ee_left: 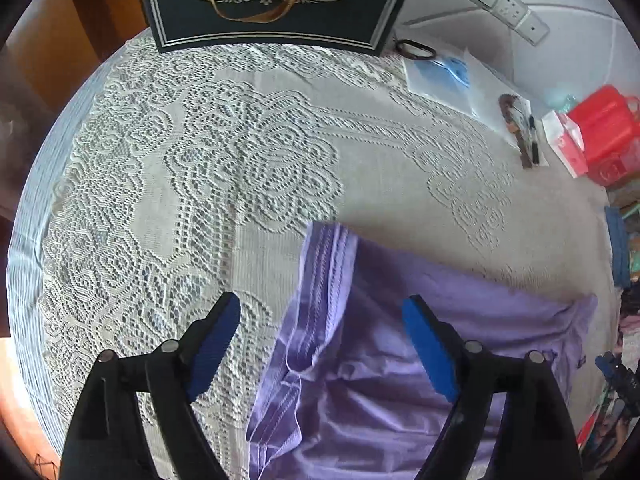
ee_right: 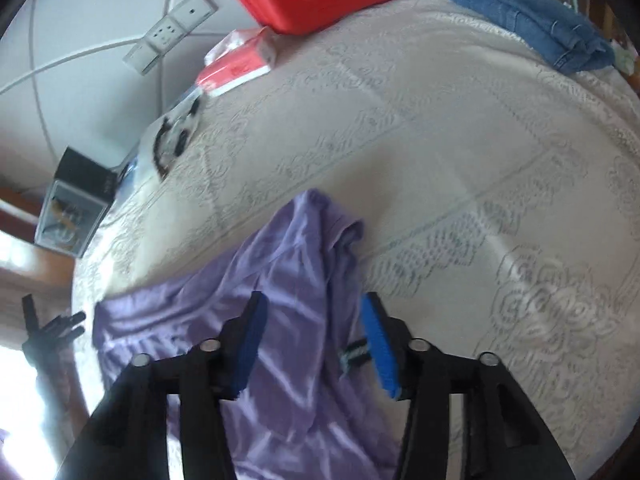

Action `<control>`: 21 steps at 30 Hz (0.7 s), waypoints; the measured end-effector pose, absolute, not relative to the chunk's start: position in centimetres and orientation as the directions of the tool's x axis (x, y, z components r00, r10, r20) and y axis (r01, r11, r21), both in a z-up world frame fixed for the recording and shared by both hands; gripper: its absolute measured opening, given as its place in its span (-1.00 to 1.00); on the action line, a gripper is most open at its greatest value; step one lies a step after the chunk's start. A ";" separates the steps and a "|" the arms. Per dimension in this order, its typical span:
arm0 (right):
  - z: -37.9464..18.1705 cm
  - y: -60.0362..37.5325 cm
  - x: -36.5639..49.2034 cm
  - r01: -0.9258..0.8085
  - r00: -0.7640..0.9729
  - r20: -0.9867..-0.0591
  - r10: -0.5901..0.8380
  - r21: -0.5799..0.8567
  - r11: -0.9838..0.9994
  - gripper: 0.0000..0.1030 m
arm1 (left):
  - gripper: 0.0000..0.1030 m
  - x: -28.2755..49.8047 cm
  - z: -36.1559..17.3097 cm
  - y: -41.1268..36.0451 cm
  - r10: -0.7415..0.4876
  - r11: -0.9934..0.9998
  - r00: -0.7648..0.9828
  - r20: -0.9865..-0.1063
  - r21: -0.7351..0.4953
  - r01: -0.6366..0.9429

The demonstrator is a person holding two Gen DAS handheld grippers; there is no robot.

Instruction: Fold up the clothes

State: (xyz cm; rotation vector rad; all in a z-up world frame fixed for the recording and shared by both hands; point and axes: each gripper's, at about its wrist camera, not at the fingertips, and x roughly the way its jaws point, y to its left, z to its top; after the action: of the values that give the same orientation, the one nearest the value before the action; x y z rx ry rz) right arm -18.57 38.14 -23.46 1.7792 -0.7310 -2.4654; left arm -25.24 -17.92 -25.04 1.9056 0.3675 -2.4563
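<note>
In the left wrist view the left gripper stands wide at the bottom of the frame, holding nothing: its left blue pad hangs over the lace cloth that covers the bench, its right pad over the purple garment. The garment lies crumpled in the lower middle and right, its stitched hem running up toward the frame's centre. A dark gift box with gold lettering sits at the top edge, papers to its right, then a red case at the far right.

In the right wrist view the right gripper is also wide and empty, both pads above the same garment, which spreads from lower left to centre. A small striped tag shows beside the right pad. Only this view shows folded blue jeans at upper right, well apart from the garment, and the left gripper's black tips at the far left edge.
</note>
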 end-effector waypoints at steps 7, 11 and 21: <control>-26.2 33.2 -16.0 -0.108 -0.230 -0.915 -0.331 0.362 -0.926 -0.96 | 0.32 -23.3 -28.0 -16.3 0.061 -0.993 -0.157 -0.986 -0.075 0.086; -27.6 35.3 -14.2 -0.183 -0.176 -0.963 -0.205 0.236 -0.954 -1.00 | 0.30 -21.3 -28.6 -18.7 0.012 -0.989 -0.139 -0.990 -0.033 0.147; -24.9 34.9 -9.9 -0.152 -0.290 -0.904 -0.316 0.369 -0.917 -0.28 | 0.33 -15.5 -26.4 -19.8 0.183 -0.962 -0.267 -0.946 -0.228 0.151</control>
State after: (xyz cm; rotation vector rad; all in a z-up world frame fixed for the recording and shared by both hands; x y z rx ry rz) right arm -9.88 34.91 -24.88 1.8048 -0.5986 -2.3669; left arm -15.52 -19.82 -26.42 1.9143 0.4356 -2.4790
